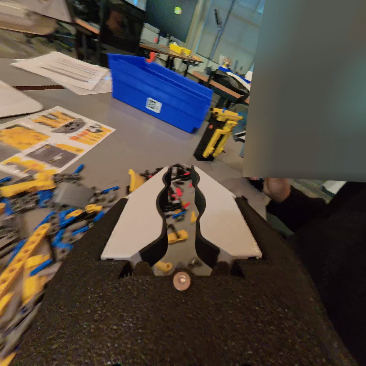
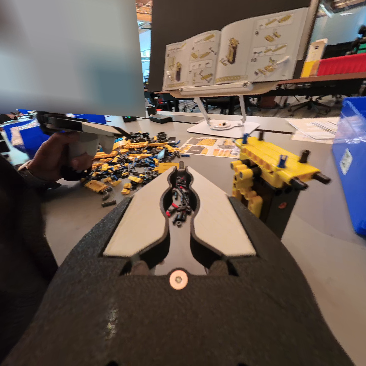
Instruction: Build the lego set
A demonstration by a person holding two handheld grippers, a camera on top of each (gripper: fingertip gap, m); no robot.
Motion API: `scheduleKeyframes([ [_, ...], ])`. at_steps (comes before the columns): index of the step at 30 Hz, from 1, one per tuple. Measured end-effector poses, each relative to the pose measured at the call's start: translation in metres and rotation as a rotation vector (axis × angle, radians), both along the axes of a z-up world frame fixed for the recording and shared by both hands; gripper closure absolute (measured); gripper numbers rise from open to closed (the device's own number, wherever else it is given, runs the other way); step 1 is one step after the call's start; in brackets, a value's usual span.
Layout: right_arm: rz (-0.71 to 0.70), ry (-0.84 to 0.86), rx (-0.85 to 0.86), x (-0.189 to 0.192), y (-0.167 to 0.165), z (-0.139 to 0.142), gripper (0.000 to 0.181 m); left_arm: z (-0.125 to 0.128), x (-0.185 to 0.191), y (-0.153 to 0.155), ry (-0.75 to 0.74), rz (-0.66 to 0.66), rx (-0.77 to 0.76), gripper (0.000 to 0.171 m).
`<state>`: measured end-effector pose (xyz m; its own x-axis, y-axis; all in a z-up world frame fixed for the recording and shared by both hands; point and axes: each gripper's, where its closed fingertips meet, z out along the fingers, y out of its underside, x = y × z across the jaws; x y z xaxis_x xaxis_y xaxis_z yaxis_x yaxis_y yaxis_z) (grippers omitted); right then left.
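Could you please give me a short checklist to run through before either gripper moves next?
1. Left gripper empty: ok, fingers apart, nothing between them.
2. Right gripper holding something: ok, closed on a small dark peg.
3. Peg gripped squarely: cannot tell, too small and blurred.
4. Yellow and black model upright: ok, standing on the table to the right of the right gripper.
5. Loose pieces together: ok, piled on the table.
6. Instruction book open: ok, on its stand.
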<state>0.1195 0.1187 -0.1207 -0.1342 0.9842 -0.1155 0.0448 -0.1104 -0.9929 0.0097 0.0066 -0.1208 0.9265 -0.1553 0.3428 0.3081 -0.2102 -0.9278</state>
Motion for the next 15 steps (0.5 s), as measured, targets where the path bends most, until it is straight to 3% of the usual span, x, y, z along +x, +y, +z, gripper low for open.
scheduleKeyframes([
  [4,0.178,0.064,-0.188,-0.005,-0.028,0.016,0.174,-0.008,0.055,0.021,-0.03,-0.175,-0.041,0.146],
  [6,0.266,0.011,-0.294,-0.008,-0.039,0.013,0.174,-0.014,0.078,0.029,-0.07,-0.252,-0.075,0.145],
  [11,0.272,-0.299,-0.408,0.012,-0.034,-0.026,0.174,-0.022,0.123,0.037,-0.033,-0.366,-0.142,0.143],
  [15,0.201,-0.549,-0.333,0.044,-0.029,-0.068,0.174,-0.044,0.157,0.041,0.057,-0.438,-0.231,0.143],
])
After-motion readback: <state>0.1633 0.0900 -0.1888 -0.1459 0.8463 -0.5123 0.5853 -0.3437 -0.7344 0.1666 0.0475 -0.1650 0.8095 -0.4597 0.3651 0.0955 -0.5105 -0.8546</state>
